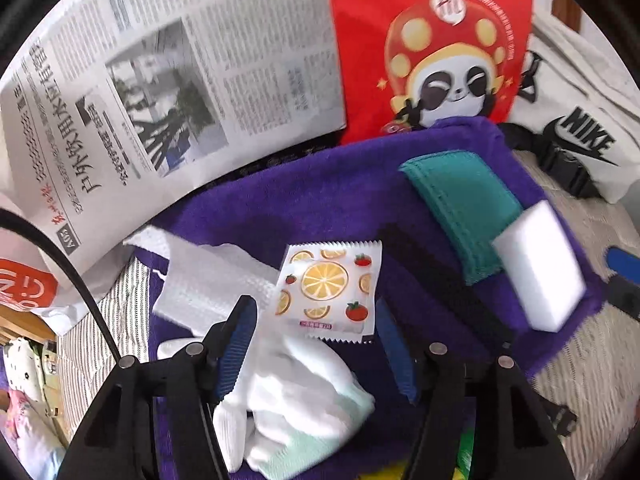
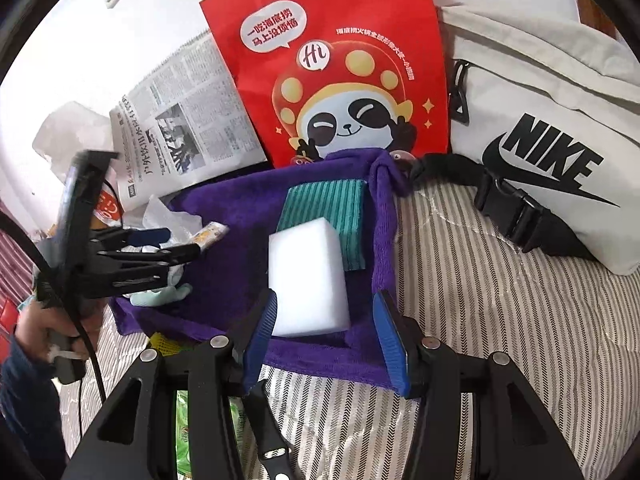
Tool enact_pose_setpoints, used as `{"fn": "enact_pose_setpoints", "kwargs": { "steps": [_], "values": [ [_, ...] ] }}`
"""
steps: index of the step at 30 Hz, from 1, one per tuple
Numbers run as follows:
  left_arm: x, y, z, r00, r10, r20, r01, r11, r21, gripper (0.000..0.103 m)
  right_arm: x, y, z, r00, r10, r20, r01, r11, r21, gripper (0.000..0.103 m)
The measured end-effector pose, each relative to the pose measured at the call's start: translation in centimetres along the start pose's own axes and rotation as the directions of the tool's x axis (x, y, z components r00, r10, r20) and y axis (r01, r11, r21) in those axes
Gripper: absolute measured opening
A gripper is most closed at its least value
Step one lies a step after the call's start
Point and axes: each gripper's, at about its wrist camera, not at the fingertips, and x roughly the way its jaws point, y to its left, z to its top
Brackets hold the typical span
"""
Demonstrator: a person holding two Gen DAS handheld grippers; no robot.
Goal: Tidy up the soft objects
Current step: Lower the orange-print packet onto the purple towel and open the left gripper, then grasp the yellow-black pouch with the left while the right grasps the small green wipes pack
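Blue ribbed pads line the fingers of the left gripper (image 1: 316,344), which stand partly apart over a crumpled white sock with a pale mint toe (image 1: 304,404). The left pad lies against the sock's edge, the right one is clear of it, so nothing is clamped. Just beyond the fingertips lies a square white sachet printed with orange slices and strawberries (image 1: 328,292), beside a folded white textured wipe (image 1: 208,284), all on a purple terry towel (image 1: 320,200).

The right gripper (image 2: 326,316) has its fingers about half spread around the near end of a white rectangular foam sponge (image 2: 306,276). Its left pad touches the sponge's corner and the right pad stands off — whether it bears any weight I cannot tell. The sponge overlaps a teal ribbed cloth pad (image 2: 332,208) on the same towel, spread on a striped bed sheet (image 2: 500,300).

Much of the sock is hidden beneath the left gripper's black frame. A red paper bag with a cartoon panda (image 2: 340,92) is partly covered by the towel's far edge. Both grippers point steeply downward; in the right wrist view a hand (image 2: 56,328) grips the left tool's handle, its dark sleeve cut off at the frame edge.
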Motion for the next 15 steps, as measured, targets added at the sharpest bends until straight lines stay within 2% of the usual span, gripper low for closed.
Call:
{"fn": "enact_pose_setpoints", "kwargs": {
  "steps": [4, 8, 10, 12, 15],
  "values": [
    [-1.1, -0.5, -0.1, 1.000, 0.025, -0.007, -0.025, 1.000, 0.002, 0.060, 0.2, 0.1, -0.1, 1.000, 0.023, -0.013, -0.023, 1.000, 0.007, 0.050],
    [-3.5, -1.0, -0.8, 1.000, -0.004, 0.024, 0.004, 1.000, -0.007, 0.060, -0.9, 0.7, -0.7, 1.000, 0.020, -0.020, -0.020, 1.000, -0.014, 0.050],
    [-4.5, -0.9, -2.0, 0.999, -0.024, 0.034, 0.025, 1.000, -0.007, 0.060, -1.7, 1.3, -1.5, 1.000, -0.005, -0.026, 0.004, 0.999, -0.038, 0.050],
    [-5.5, 0.9, -4.2, 0.999, -0.046, 0.029, 0.046, 0.999, -0.010, 0.060, -2.6, 1.7, -2.3, 0.999, -0.019, -0.033, 0.017, 0.998, -0.066, 0.050],
    [-6.9, 1.3, -7.4, 0.991, -0.133, 0.017, 0.134, 0.990, -0.044, 0.060, -4.2, 2.2, -3.7, 0.999, -0.035, -0.032, 0.033, 0.997, -0.068, 0.050]
  ]
}}
